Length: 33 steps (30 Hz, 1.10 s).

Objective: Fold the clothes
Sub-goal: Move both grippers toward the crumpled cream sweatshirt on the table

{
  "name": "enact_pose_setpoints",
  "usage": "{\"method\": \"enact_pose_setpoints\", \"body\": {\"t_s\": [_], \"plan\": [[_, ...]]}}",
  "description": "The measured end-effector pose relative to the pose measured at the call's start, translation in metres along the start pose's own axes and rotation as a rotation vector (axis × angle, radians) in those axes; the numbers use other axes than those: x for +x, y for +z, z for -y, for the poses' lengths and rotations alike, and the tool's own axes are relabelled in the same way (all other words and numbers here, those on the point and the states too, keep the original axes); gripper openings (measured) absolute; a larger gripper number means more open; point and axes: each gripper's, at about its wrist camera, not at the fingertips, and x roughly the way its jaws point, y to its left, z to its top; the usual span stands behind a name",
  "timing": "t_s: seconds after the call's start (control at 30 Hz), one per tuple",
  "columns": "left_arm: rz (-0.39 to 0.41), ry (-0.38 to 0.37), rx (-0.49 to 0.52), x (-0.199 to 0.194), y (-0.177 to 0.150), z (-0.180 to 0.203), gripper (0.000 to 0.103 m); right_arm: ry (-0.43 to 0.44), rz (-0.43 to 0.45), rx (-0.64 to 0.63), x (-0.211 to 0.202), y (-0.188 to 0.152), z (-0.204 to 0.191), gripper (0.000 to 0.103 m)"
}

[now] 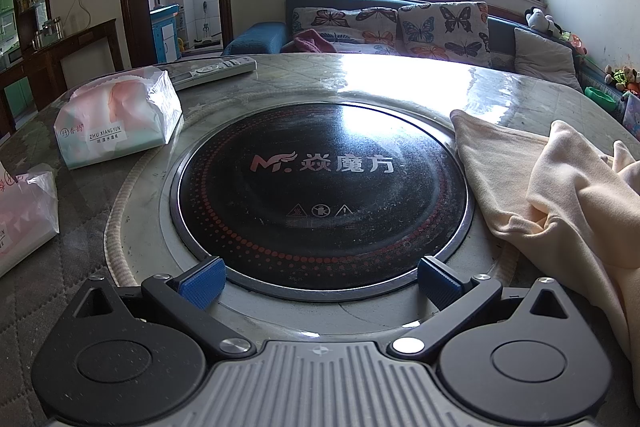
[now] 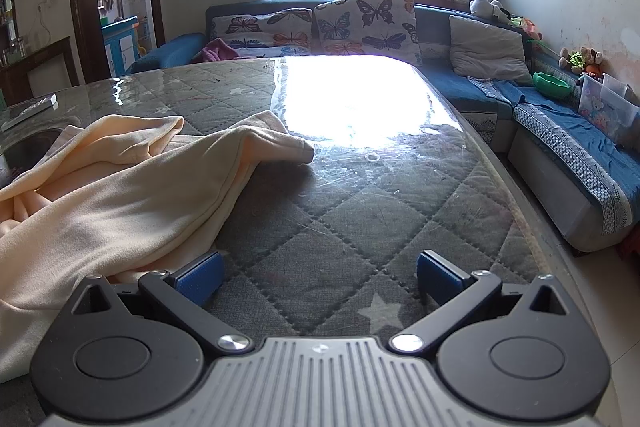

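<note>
A cream-coloured garment lies crumpled on the table, at the right of the left wrist view. It also fills the left of the right wrist view, one sleeve or corner reaching toward the table's middle. My left gripper is open and empty, low over the black round cooktop, with the garment to its right. My right gripper is open and empty over the quilted table cover; its left finger is right at the garment's edge.
Two tissue packs and a remote control lie at the left of the table. A sofa with butterfly cushions stands behind the table. The table's right edge curves close to the sofa.
</note>
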Motion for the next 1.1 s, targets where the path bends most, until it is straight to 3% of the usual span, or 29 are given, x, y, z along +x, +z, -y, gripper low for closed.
{"method": "enact_pose_setpoints", "body": {"t_s": [0.33, 0.6, 0.8, 1.1], "plan": [[-0.012, -0.029, 0.027, -0.001, 0.0, 0.002, 0.103, 0.001, 0.01, 0.0, -0.011, -0.007, -0.014, 0.103], [-0.005, 0.031, -0.011, -0.014, -0.006, 0.011, 0.103, 0.003, 0.026, -0.021, -0.042, -0.015, -0.029, 0.103], [-0.023, 0.033, -0.025, -0.032, -0.01, 0.021, 0.103, 0.028, 0.044, -0.038, -0.062, -0.019, -0.04, 0.103], [-0.024, -0.041, -0.017, -0.058, -0.014, 0.05, 0.103, 0.075, 0.053, -0.11, -0.086, -0.031, -0.067, 0.103]]}}
